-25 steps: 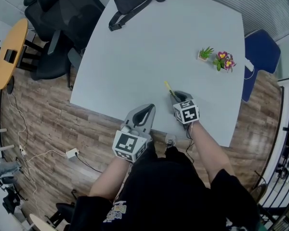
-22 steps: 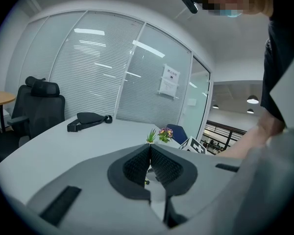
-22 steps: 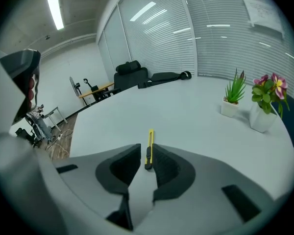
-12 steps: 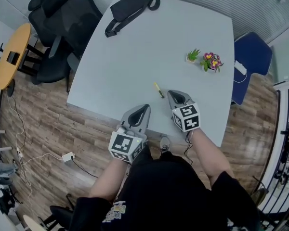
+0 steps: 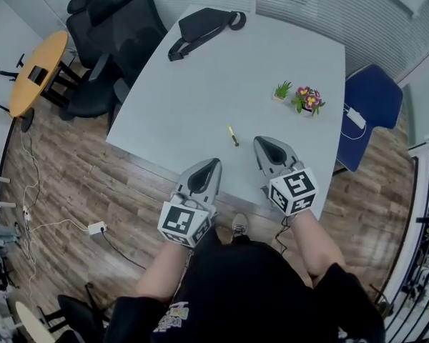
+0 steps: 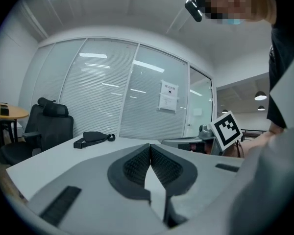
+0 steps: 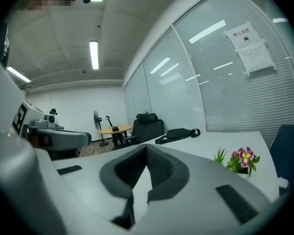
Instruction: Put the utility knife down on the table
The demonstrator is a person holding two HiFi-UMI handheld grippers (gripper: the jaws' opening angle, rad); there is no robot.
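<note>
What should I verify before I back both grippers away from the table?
1. Utility knife lies on the table: ok.
2. Knife fully on the tabletop, not over the edge: ok.
3. Right gripper apart from the knife, jaws together on nothing: ok.
4. Left gripper jaws together, empty: ok.
5. Blade retracted: cannot tell, too small in the head view.
6. Flowering plant and black bag sit apart from the knife: ok.
</note>
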